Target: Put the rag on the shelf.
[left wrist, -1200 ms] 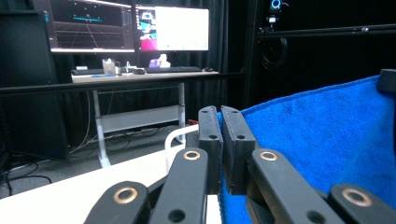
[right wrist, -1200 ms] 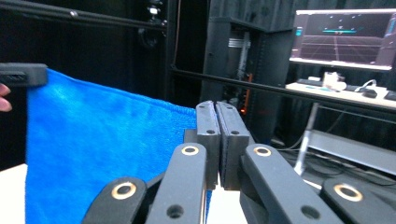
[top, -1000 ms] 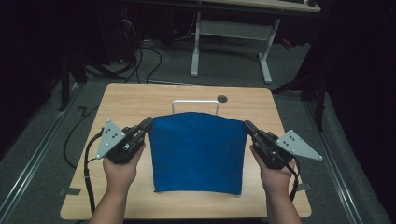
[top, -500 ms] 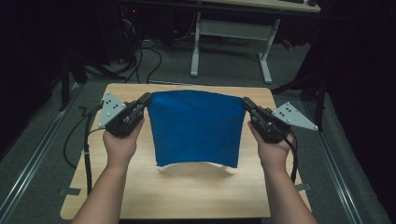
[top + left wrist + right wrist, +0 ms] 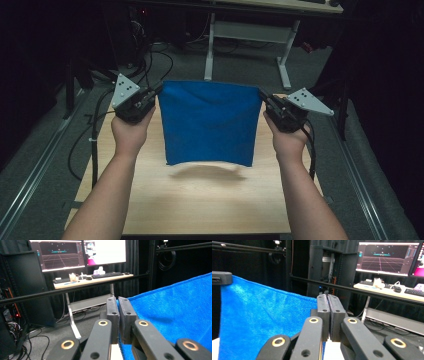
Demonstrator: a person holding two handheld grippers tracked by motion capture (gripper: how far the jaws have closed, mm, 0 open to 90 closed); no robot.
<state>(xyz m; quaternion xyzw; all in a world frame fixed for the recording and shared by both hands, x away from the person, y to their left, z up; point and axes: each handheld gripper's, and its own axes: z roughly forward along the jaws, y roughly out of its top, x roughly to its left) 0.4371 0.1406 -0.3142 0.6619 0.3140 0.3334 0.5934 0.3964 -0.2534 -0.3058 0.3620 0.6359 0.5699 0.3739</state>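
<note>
**Blue cloth held up by 2 corners above the desk**

The blue cloth (image 5: 209,122) hangs in the air between the 2 hand-held grippers, stretched flat like a banner. Its top edge runs straight across from the left hand-held gripper (image 5: 158,91) to the right hand-held gripper (image 5: 262,95), level from one to the other, and the rest drops down from that edge. The cloth is close to square, so neither axis is clearly the longer; its face is turned toward the person, and its free bottom edge points down at the desk (image 5: 210,200), clear of the wood, with a soft shadow lying under it.

The left hand-held gripper is clamped on the cloth's upper left corner: in the left gripper view its jaws stand pressed together with the blue fabric (image 5: 175,315) caught between them and spreading away to one side. The right hand-held gripper is clamped on the upper right corner in the same way, its jaws closed tight with the cloth (image 5: 262,322) running off from them toward the left hand-held gripper's jaw tip (image 5: 221,278) at the far corner.
</note>
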